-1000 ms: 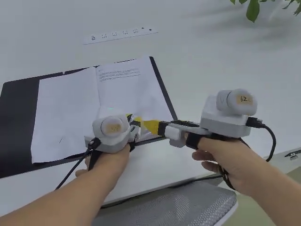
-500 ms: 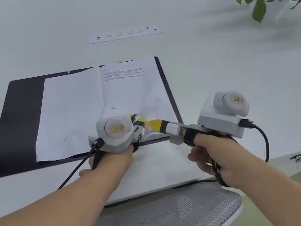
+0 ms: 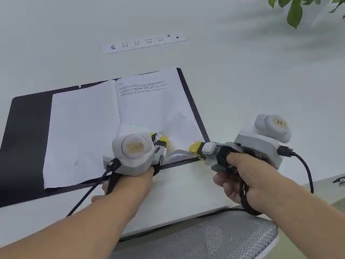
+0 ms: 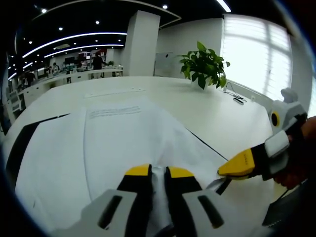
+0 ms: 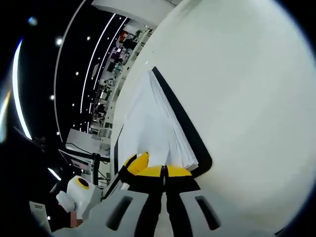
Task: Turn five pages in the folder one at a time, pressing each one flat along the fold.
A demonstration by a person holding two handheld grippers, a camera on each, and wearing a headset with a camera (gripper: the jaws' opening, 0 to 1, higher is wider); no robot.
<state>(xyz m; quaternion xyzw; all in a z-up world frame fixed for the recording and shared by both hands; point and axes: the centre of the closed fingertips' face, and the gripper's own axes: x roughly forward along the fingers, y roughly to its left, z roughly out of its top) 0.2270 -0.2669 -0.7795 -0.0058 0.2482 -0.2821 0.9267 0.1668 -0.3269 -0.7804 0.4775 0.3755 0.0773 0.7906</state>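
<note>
at lower centre of the head view, the left gripper (image 3: 160,142) and right gripper (image 3: 195,148) are pointing toward each other, tips near but apart, over the near edge of the folder (image 3: 27,140). the folder is lying open on the white table (image 3: 259,70), occupying the left half of the frame. bare tabletop is stretching wide to the right and beyond the folder, up to a power strip (image 3: 143,42) at upper centre and plant leaves (image 3: 294,9) at upper right. the table's near edge is running just below the folder, above a mesh chair (image 3: 205,237). black cover is showing left of the white pages (image 3: 81,135); the right page is bulging near its lower edge. right jaws are pressing together. left jaws are standing nearly together, white paper showing in the slit; whether they are gripping it cannot be told.
</note>
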